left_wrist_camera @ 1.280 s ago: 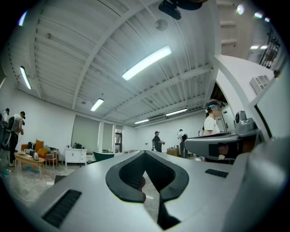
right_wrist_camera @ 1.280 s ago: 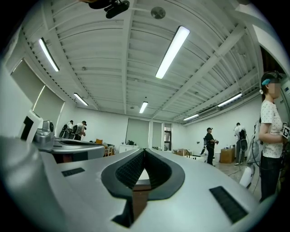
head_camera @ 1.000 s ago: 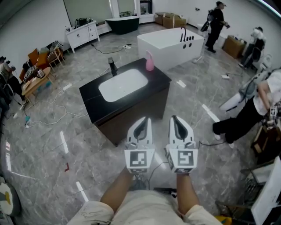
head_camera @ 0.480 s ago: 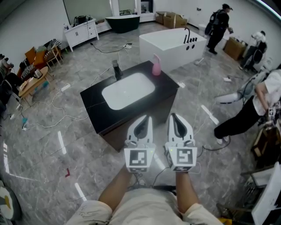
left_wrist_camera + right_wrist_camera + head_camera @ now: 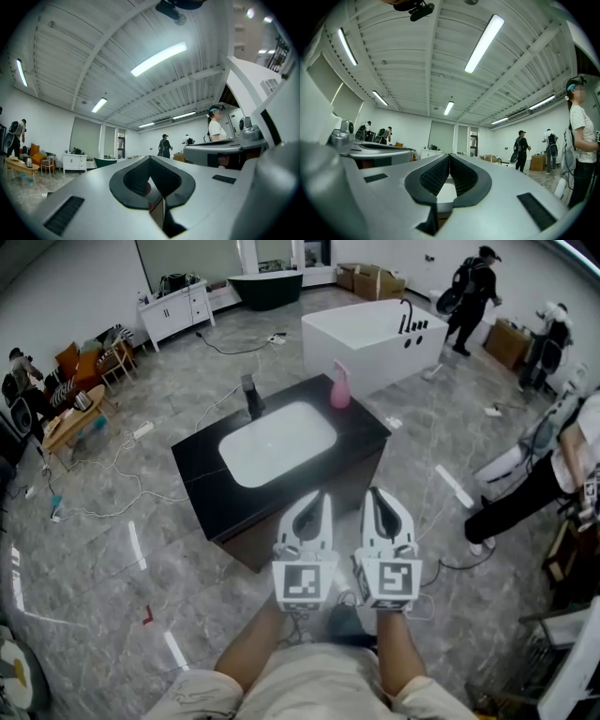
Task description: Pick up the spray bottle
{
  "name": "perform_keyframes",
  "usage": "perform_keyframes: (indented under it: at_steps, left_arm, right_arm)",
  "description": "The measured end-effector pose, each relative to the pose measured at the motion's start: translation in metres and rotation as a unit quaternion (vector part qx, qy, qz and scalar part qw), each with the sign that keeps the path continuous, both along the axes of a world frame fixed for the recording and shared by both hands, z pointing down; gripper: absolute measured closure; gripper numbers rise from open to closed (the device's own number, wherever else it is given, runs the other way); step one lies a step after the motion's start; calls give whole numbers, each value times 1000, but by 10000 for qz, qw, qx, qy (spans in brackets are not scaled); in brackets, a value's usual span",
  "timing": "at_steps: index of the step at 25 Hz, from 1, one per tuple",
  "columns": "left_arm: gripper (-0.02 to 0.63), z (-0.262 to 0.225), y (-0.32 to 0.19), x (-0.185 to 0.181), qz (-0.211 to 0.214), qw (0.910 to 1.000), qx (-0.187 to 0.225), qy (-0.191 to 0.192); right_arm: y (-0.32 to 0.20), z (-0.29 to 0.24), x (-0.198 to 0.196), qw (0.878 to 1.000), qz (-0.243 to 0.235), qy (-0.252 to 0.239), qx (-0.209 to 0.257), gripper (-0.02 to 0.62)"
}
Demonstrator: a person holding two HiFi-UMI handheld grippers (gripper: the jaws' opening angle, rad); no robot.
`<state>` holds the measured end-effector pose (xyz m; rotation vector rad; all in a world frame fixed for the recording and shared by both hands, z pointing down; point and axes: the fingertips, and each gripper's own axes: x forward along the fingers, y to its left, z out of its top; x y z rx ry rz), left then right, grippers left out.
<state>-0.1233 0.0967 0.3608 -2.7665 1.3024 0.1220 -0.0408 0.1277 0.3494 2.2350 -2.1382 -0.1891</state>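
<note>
- The left gripper [image 5: 316,497] and right gripper [image 5: 375,493] are pointing level, side by side, toward the black vanity [image 5: 201,468], probably lining up an approach.
- Both pairs of jaws are sitting fully closed on nothing, since nothing is within reach.
- The pink spray bottle [image 5: 339,388] is standing upright at the counter's far corner, beyond the white basin [image 5: 278,442], well apart from the 2 grippers.

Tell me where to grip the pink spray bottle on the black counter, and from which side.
Probably grip the pink spray bottle below its head, where it narrows. It stands upright at the far right corner of the black counter, so come level from the near side.
</note>
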Motion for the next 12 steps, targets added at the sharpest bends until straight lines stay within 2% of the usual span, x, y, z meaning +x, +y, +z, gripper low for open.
perform_keyframes:
  at_steps: [4,8,12]
  left_arm:
    - [604,0,-30,20,-93,9999,-89,89]
    - [604,-4,-61,49,-155,9998,-30,85]
    - [604,-5,-84,84,-172,9997,-81,118]
  right_arm:
    - [-26,6,30,9999,21,-31,-108,591]
    - [-55,-2,57,9999,-110,3,101,591]
    - [-80,0,88,9999,-131,77,-53,591]
